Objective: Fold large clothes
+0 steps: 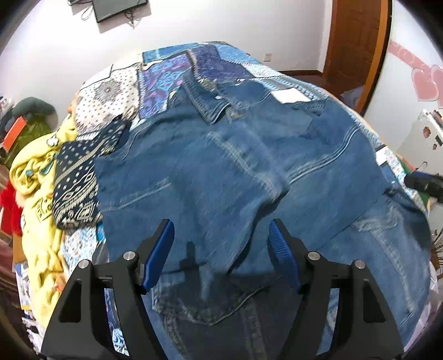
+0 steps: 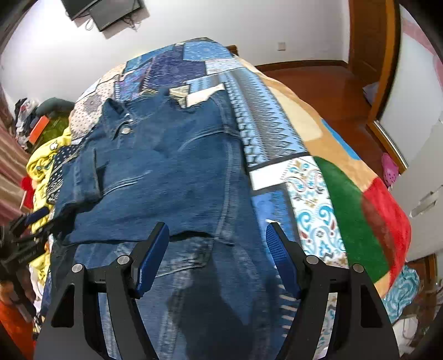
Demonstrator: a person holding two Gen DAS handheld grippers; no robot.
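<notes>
The denim jacket [image 1: 249, 171] lies spread on the bed, collar [image 1: 213, 105] at the far end and its hem nearest me. One sleeve is folded across the body, its cuff edge ending near the jacket's middle line. In the right wrist view the jacket's [image 2: 171, 177] right edge runs straight along the patchwork quilt [image 2: 277, 133], and a wide strip of bare quilt lies open beyond that edge. Past the quilt, a green and red blanket [image 2: 360, 221] drapes toward the wooden floor [image 2: 326, 91].

My left gripper [image 1: 221, 249] hovers over the jacket's near part with its blue pads [image 1: 157, 254] spread wide and nothing between them. My right gripper [image 2: 217, 249] is likewise spread apart above the jacket's lower half, holding nothing; its right pad sits over the jacket's right edge.

To the jacket's left the room is tight: a navy patterned cloth [image 1: 80, 177] touches the jacket's left edge, and a yellow garment [image 1: 38, 193] is heaped just beyond it. Beyond the collar the quilt [image 1: 171, 74] continues bare toward the white wall [image 1: 221, 25], where a dark screen [image 1: 116, 8] hangs. A wooden door [image 1: 357, 41] stands far right of the collar.
</notes>
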